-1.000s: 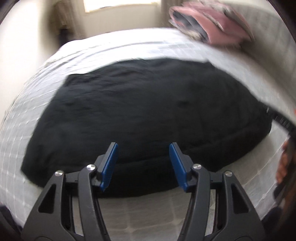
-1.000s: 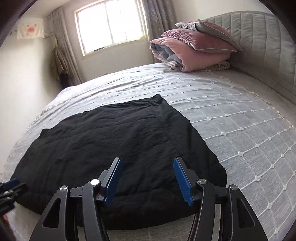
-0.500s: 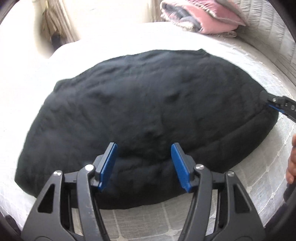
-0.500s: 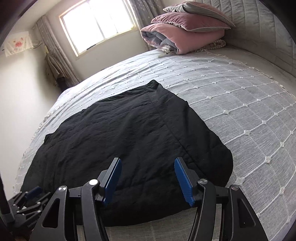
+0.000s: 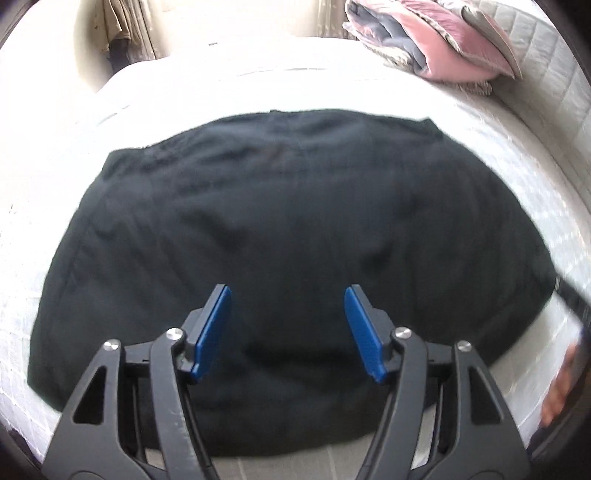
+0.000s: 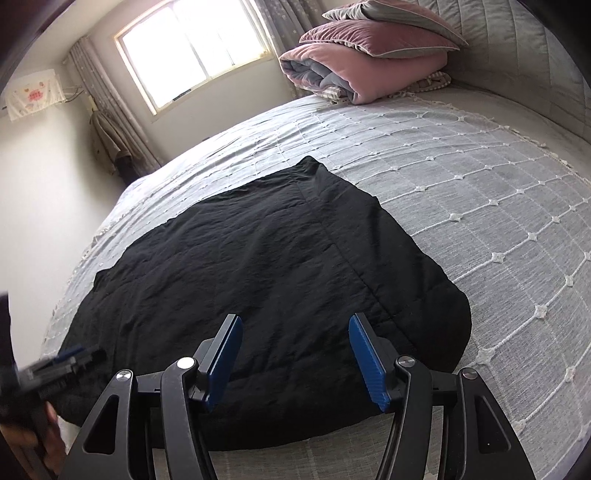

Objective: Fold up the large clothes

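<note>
A large black garment lies spread flat on the bed; in the right wrist view it fills the middle. My left gripper is open and empty, held above the garment's near edge. My right gripper is open and empty above the garment's near right part. The left gripper shows blurred at the left edge of the right wrist view. The right gripper shows blurred at the right edge of the left wrist view.
The grey quilted bedspread covers the bed. A folded pink quilt and pillows are stacked at the head, also in the left wrist view. A padded headboard stands behind them. A window and a wall are at the far side.
Both grippers have moved closer over the garment's near edge and tilted down a little. Both stay open and empty. The garment has not moved.
</note>
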### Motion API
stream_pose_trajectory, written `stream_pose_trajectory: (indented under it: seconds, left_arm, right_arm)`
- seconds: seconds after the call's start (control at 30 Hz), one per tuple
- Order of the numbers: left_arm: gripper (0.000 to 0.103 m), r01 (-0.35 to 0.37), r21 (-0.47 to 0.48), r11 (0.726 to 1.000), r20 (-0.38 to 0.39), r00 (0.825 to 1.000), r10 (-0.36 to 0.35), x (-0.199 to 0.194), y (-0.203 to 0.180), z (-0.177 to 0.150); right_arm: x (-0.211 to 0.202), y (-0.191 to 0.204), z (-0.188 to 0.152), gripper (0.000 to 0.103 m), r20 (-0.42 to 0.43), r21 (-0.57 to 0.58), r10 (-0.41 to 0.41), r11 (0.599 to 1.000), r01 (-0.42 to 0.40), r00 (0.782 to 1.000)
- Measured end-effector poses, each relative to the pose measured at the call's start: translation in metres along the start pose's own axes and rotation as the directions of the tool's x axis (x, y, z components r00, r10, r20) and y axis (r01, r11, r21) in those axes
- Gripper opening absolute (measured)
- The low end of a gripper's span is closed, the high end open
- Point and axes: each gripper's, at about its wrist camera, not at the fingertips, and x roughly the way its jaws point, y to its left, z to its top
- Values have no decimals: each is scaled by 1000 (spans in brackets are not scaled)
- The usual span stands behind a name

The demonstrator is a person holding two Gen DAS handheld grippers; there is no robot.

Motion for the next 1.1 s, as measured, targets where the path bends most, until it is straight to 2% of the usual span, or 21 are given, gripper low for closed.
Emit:
stream_pose_trajectory:
  seconds: [0.07,0.17,0.27,0.33,0.47,0.53,0.57,0.67,0.73,0.83,0.97,1.03,1.1]
  left_arm:
    - [66,-8,0,1000,-28,1000,8,19,-3,12]
    - [70,-41,18,999,-124,991,43,61,-6,9]
    - [72,-34,-5,999,-118,992,33,61,-1,11]
    - [68,-45,-23,999,-134,990,41,54,1,19]
    - [66,-105,-1,994,-59,993,105,41,-1,47]
    - [66,-109,-16,994,-59,992,108,51,2,64]
    - [66,-102,-26,994,-85,991,100,63,4,71]
    - [68,-150,7,989,-151,977,149,100,2,72]
    - [70,-164,25,986,-130,977,166,100,2,70]
    - [68,-154,0,988,-142,978,152,93,5,82]
    - [68,-159,-42,986,-77,985,156,89,8,114]
    - [68,-141,-57,988,-98,986,135,102,10,134]
    - [68,-161,-53,986,-111,982,155,115,6,149]
  right_arm:
    - [0,1,0,61,-1,-3,0,1000,0,1000]
    - [3,-1,1,61,-14,5,-1,1000,1,1000]
    - [5,-4,0,62,-33,17,2,1000,-2,999]
    - [7,-4,0,62,-43,18,-1,1000,2,999]
    - [7,-5,1,62,-46,28,-1,1000,2,999]
    - [7,-6,1,62,-49,35,8,999,-7,999]
    - [7,-6,1,63,-50,38,12,999,-10,999]
    - [9,-8,0,65,-62,42,15,999,-12,998]
    - [10,-8,0,65,-66,39,13,999,-11,998]
    - [9,-6,0,66,-66,35,8,999,-6,998]
    - [7,-4,0,66,-67,38,23,999,-20,998]
    - [7,-3,0,67,-66,37,24,999,-21,998]
    - [7,-4,0,67,-66,42,25,999,-23,997]
